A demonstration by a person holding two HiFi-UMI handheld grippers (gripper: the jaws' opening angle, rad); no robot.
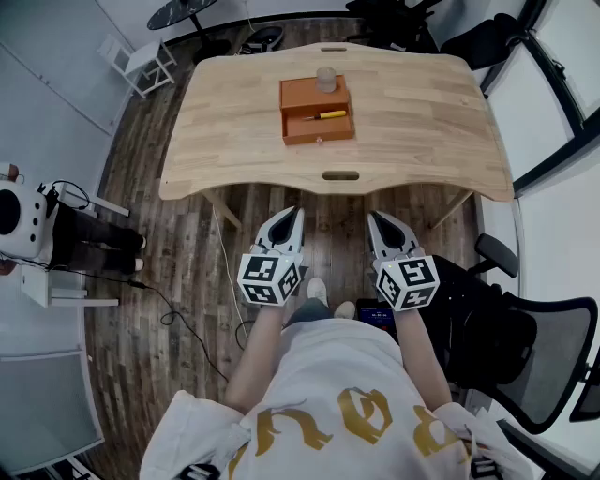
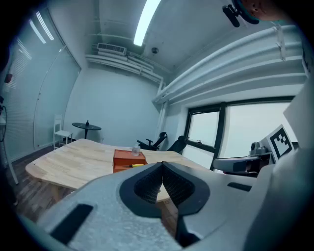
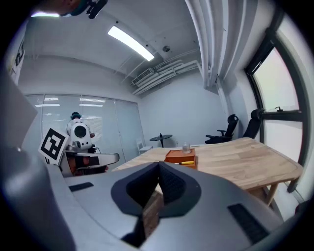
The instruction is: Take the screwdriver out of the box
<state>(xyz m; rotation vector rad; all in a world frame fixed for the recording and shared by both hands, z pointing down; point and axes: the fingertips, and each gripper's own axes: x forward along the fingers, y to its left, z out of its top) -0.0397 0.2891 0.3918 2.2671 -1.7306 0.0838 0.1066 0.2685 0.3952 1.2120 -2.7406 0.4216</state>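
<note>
An orange box stands on the far half of the wooden table, its front drawer pulled out. A yellow-handled screwdriver lies in that drawer. On the box's top stands a small clear cup. My left gripper and right gripper hang side by side in front of the table's near edge, well short of the box, both shut and with nothing in them. The left gripper view has its jaws meeting below the box and screwdriver. In the right gripper view the jaws meet too, with the box ahead.
A black office chair stands at my right and more chairs behind the table. A white machine with cables on the floor sits at the left. A white stool and a round black table are at the far left.
</note>
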